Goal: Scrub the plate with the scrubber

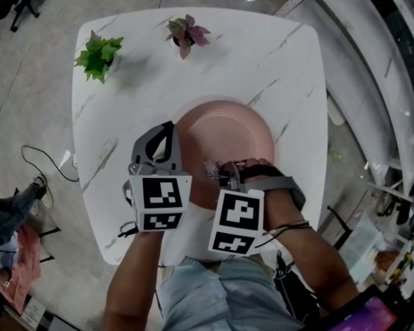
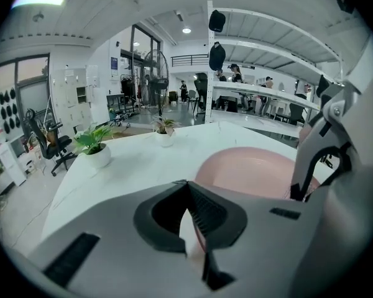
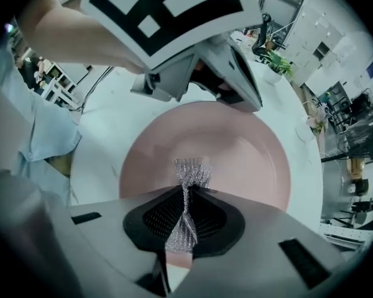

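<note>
The white table (image 1: pixel 276 54) looks smooth, so the plate (image 1: pixel 228 126) could be pushed across it if the strokes are pressed too hard; this is judged to be the main risk. The risk is limited by the left gripper (image 2: pixel 189 222), which is closed on the left rim of the plate. However, only a thin edge appears to be caught there, and this hold could be lost under a sideways push. The right gripper (image 3: pixel 185 222) is clamped on the scrubber (image 3: pixel 189 172). Only a narrow, twisted part of it is pinched, so it could be pulled out by friction.

The plate is placed on the near middle of the table. It is pink, round and shallow, and no dirt can be seen on it. The scrubber is a small tuft of silver mesh, held over the near part of the plate; whether it touches the plate cannot be told.
</note>
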Motion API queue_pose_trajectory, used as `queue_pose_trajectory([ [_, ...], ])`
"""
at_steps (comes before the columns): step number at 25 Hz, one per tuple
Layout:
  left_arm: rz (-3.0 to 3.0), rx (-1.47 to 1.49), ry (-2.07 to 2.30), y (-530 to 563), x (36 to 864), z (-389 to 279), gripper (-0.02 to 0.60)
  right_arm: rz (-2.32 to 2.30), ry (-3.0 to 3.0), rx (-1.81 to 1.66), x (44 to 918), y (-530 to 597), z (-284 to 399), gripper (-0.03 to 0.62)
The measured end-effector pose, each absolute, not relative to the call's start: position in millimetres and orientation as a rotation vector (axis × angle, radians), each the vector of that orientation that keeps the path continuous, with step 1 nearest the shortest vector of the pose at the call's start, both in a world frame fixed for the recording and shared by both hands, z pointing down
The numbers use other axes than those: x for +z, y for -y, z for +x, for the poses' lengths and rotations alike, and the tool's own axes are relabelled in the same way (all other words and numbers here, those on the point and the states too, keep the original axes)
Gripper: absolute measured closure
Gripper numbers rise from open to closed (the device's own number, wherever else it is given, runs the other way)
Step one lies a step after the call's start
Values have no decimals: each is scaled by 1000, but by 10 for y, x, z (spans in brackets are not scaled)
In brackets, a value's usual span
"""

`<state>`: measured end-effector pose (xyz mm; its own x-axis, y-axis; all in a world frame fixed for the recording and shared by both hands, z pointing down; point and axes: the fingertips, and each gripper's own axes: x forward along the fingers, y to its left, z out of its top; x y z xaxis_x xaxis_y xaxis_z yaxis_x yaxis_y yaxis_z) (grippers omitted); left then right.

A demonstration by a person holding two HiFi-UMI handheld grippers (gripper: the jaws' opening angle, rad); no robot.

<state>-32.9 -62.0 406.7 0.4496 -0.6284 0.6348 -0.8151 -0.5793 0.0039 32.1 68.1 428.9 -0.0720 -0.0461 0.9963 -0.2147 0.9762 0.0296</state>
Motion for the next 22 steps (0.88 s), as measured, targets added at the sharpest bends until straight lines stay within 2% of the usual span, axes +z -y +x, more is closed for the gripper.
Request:
queue_pose_trajectory([
  [5, 2381, 920, 1276, 598, 3994, -379, 577, 233, 1570, 141, 4190, -729, 670, 539],
  [10, 2388, 812, 1415, 542, 3433, -524, 577, 457, 1636, 111, 3650, -554, 930, 537],
  [16, 2466, 362, 1582, 314, 2022, -567, 577, 950, 2006, 1, 2235, -203, 960, 534],
  [22, 2590, -33, 1715, -165, 695, -377, 577, 1530, 2416, -166, 779, -393, 1051, 525],
])
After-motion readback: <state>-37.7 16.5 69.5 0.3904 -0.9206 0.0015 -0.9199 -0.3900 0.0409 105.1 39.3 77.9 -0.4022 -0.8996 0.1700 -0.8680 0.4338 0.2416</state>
